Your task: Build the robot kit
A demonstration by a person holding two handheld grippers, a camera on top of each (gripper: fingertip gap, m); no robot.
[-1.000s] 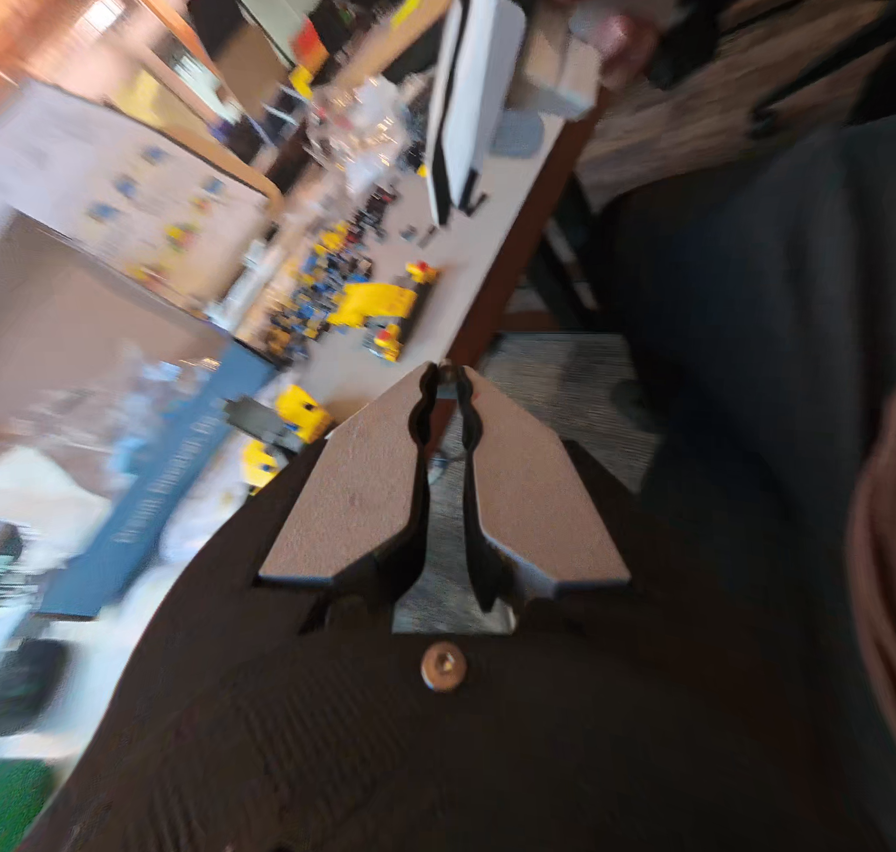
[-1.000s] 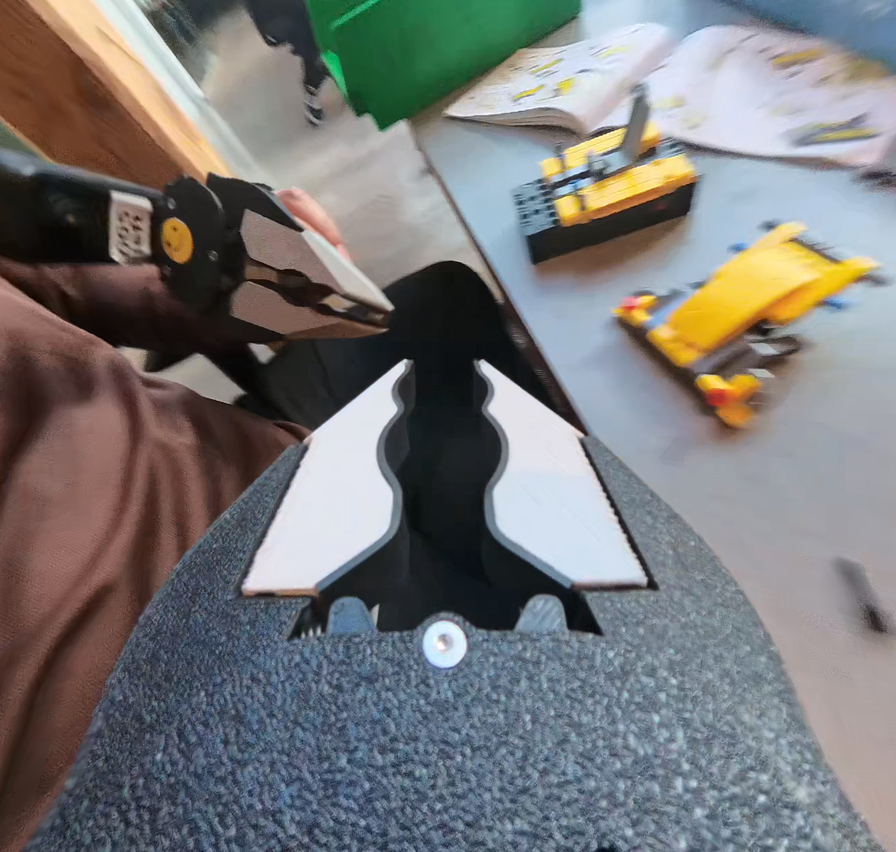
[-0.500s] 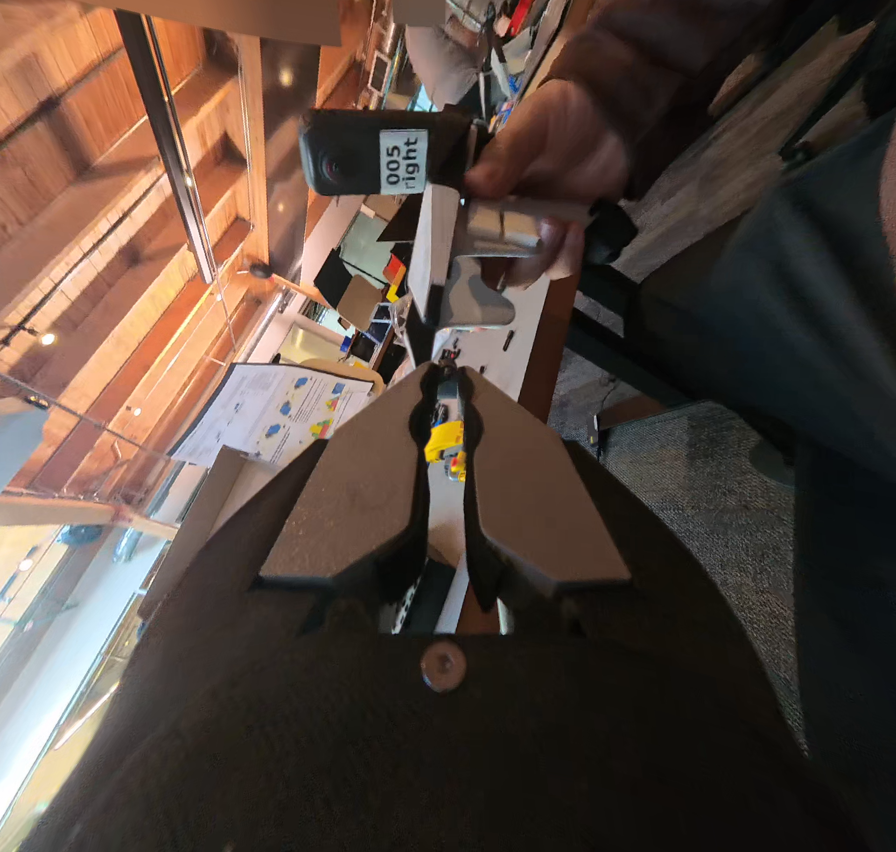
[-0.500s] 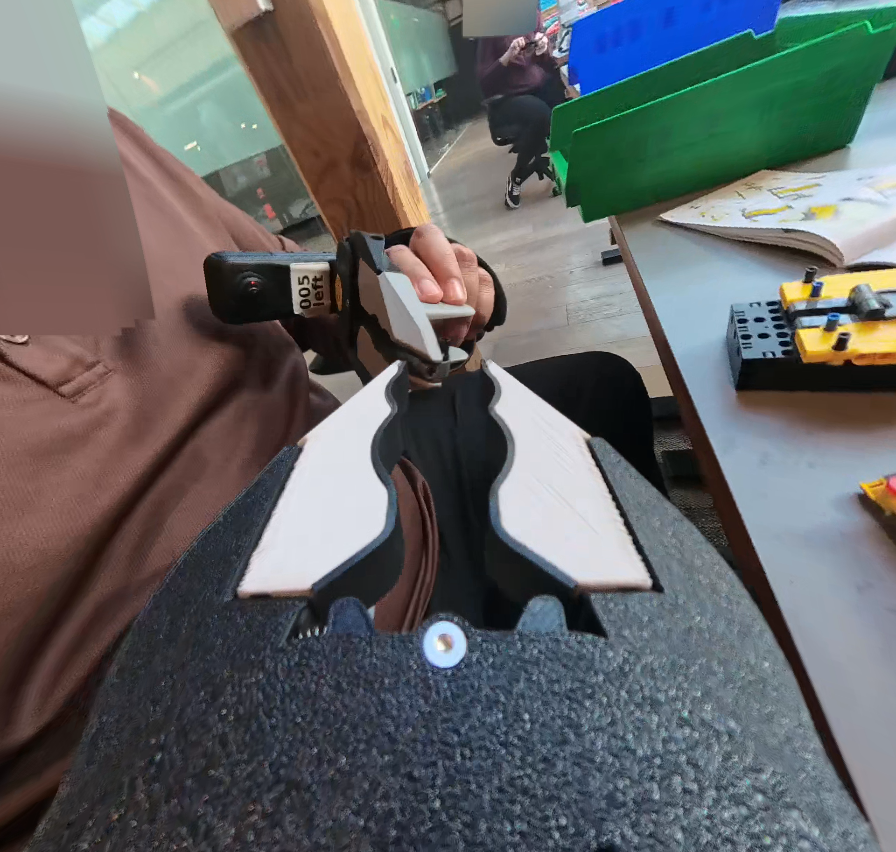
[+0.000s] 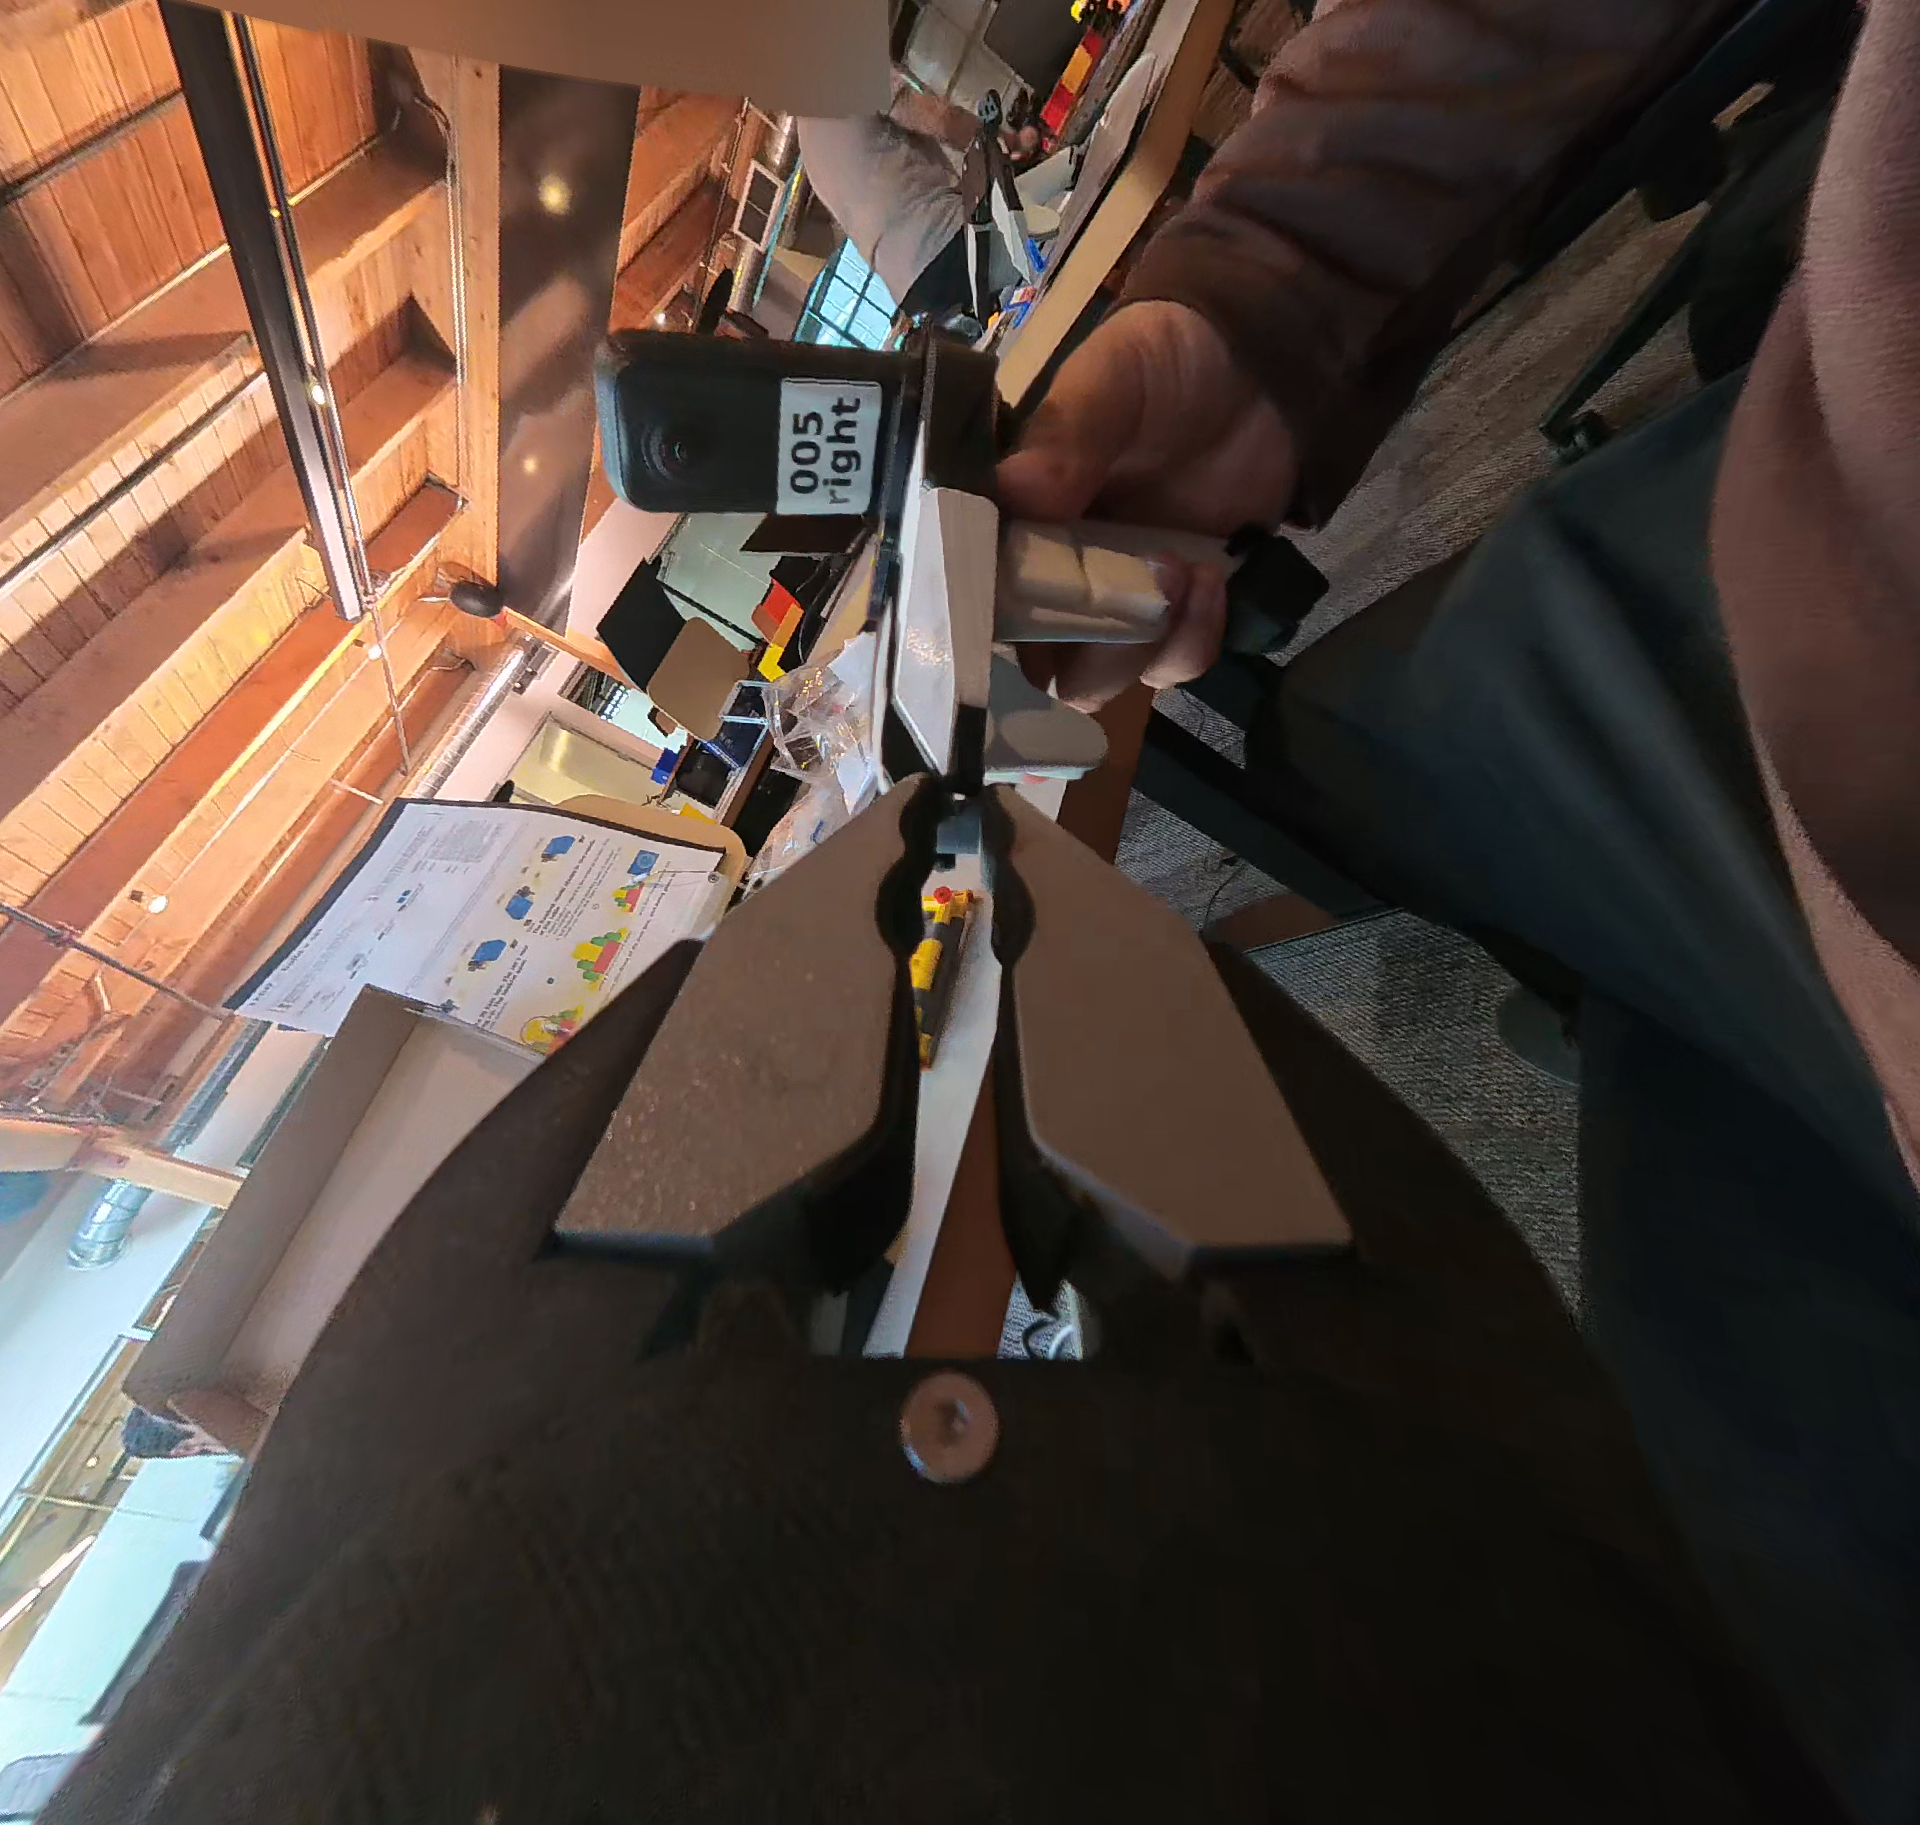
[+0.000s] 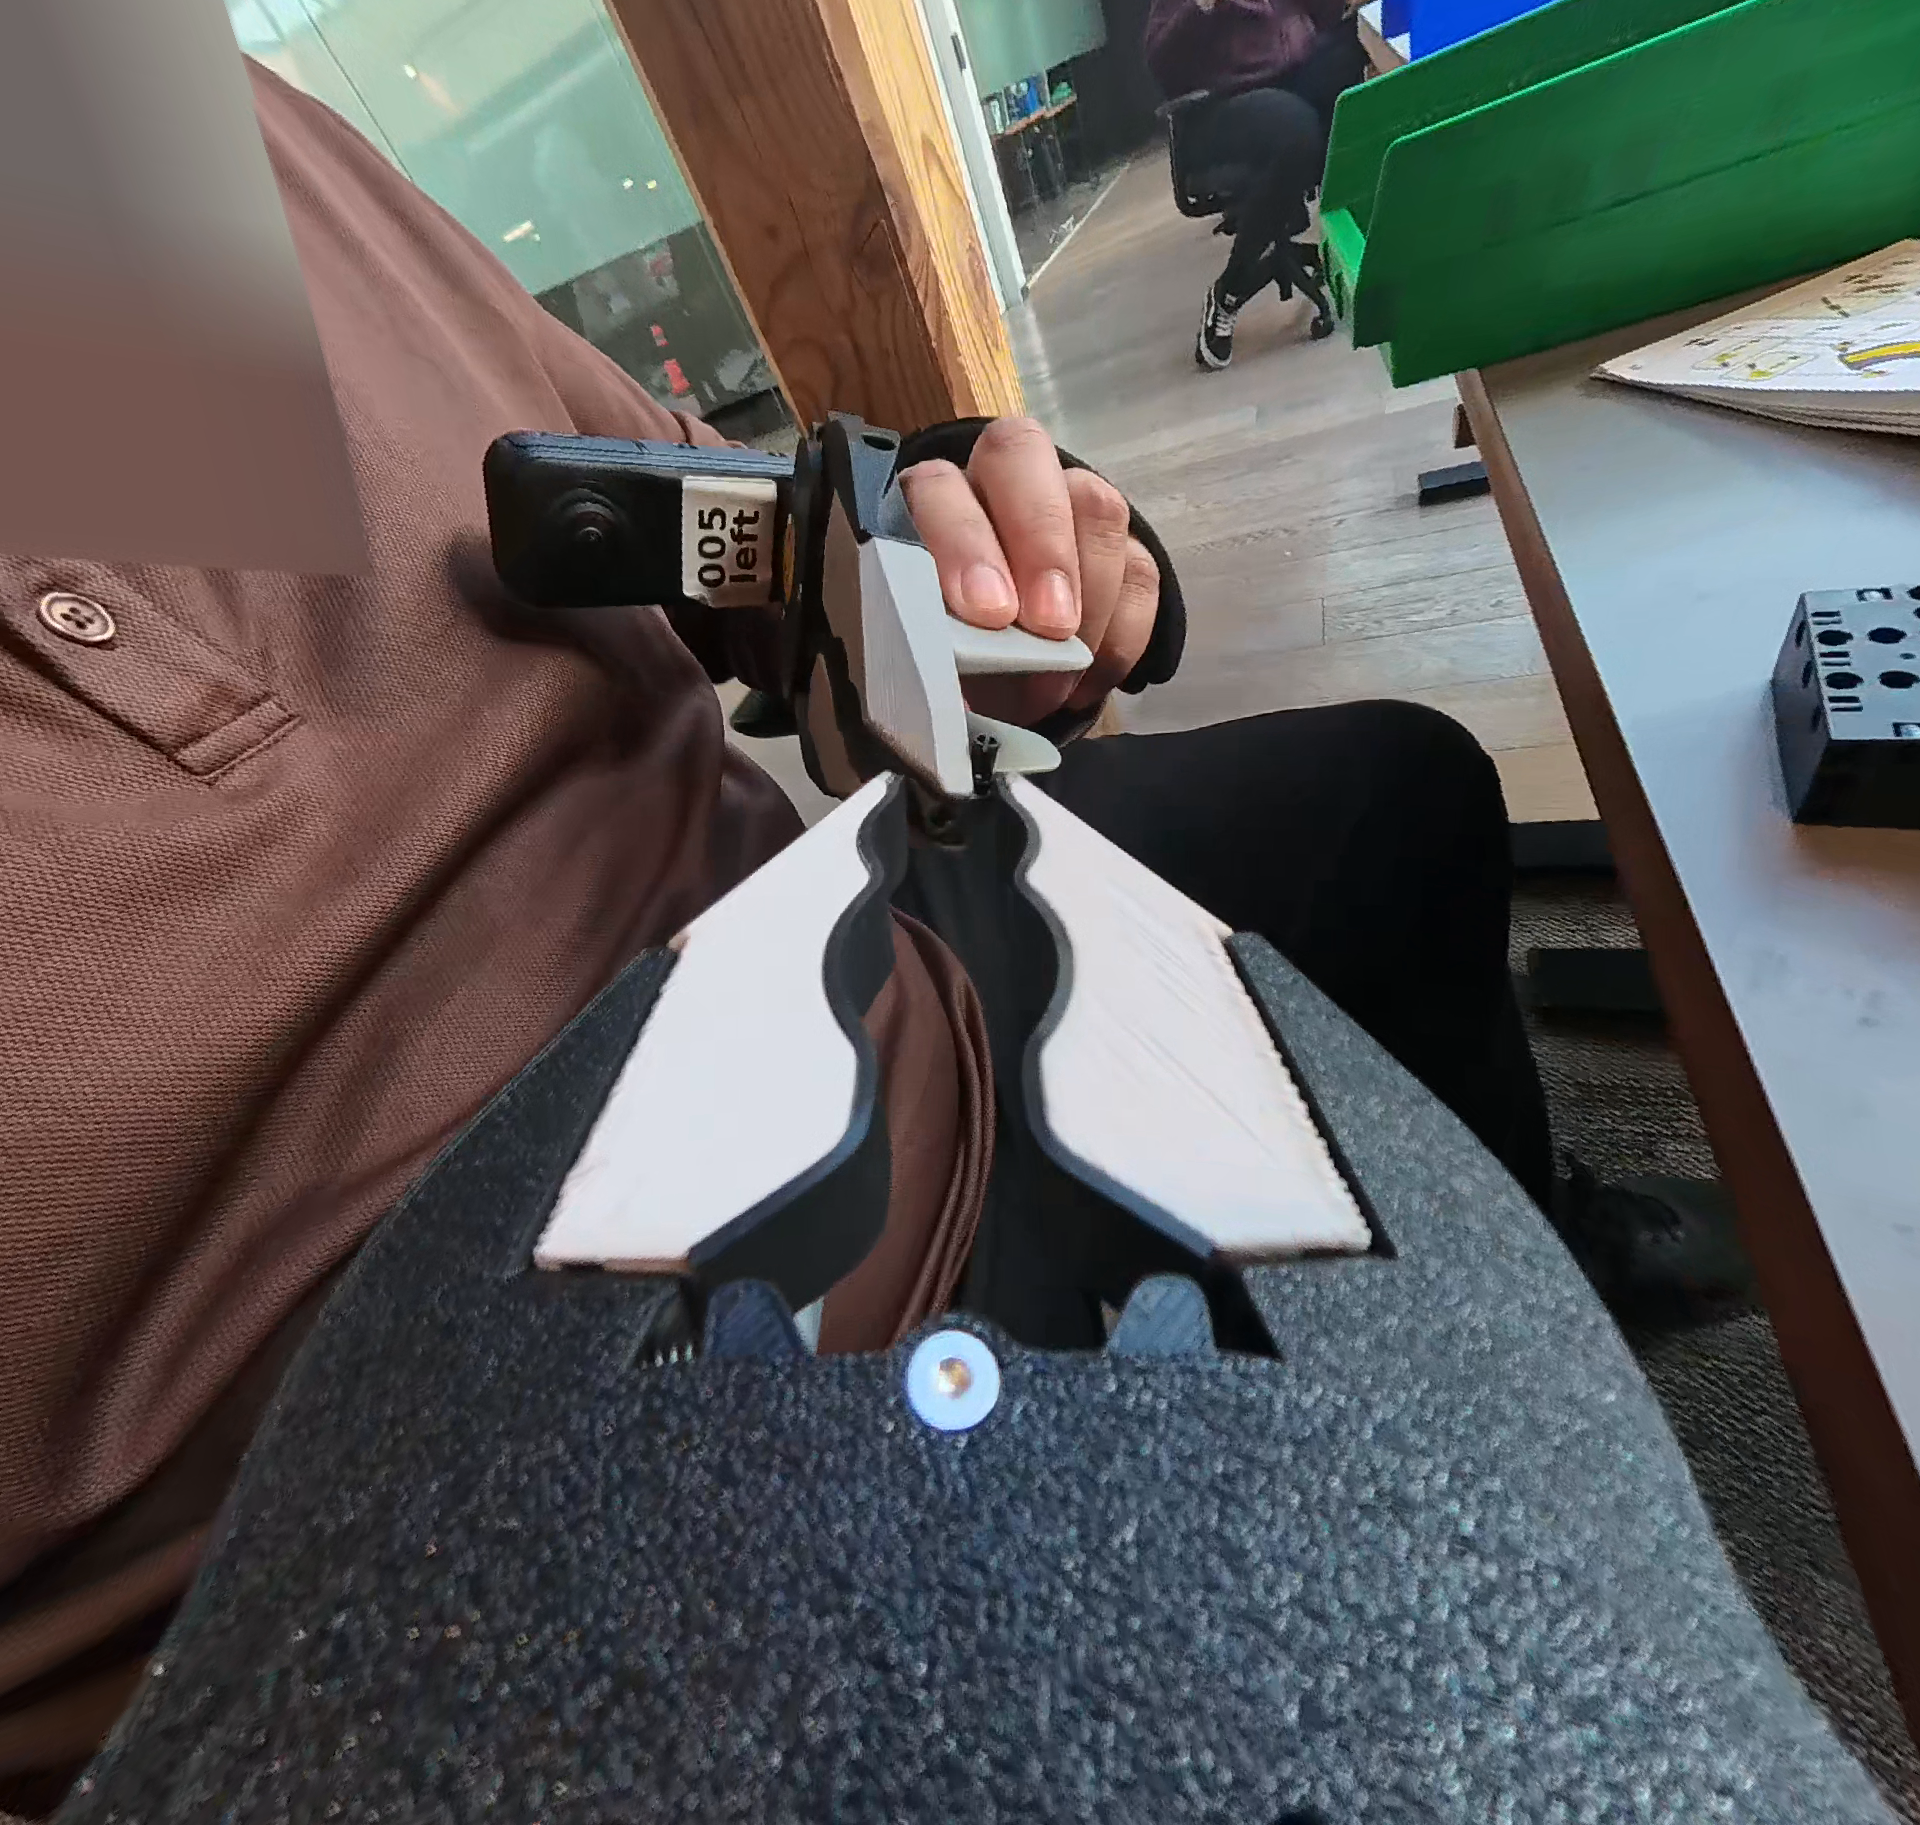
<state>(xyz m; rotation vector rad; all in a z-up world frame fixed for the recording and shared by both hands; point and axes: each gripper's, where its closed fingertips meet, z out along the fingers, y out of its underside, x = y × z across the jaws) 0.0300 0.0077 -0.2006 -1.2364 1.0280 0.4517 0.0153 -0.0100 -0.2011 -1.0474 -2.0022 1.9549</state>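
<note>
My left gripper (image 5: 956, 819) is shut on a small grey piece (image 5: 958, 835) at its fingertips. My right gripper (image 6: 951, 799) stands nearly closed, with a small dark pin (image 6: 940, 819) pinched between its tips. The two grippers face each other tip to tip above the person's lap, beside the table edge. In the left wrist view the right gripper (image 5: 961, 773) points down at my tips, a hand (image 5: 1132, 466) around its handle, a thin black piece (image 5: 966, 747) between its fingers. In the right wrist view the left gripper (image 6: 966, 783) meets my tips, held by a hand (image 6: 1029, 549).
A grey table with a brown edge (image 6: 1704, 632) runs along the right, with a black studded block (image 6: 1849, 715), a booklet (image 6: 1787, 352) and green bins (image 6: 1621, 186). A yellow brick model (image 5: 940, 954) lies on it. A wooden post (image 6: 810, 165) and a seated person (image 6: 1247, 113) are behind. Only a small space, under 4 cm, lies between the two pairs of fingers.
Both grippers have swung away from the table to face each other. Their tips have closed in and now meet. Each jaw gap looks about the same.
</note>
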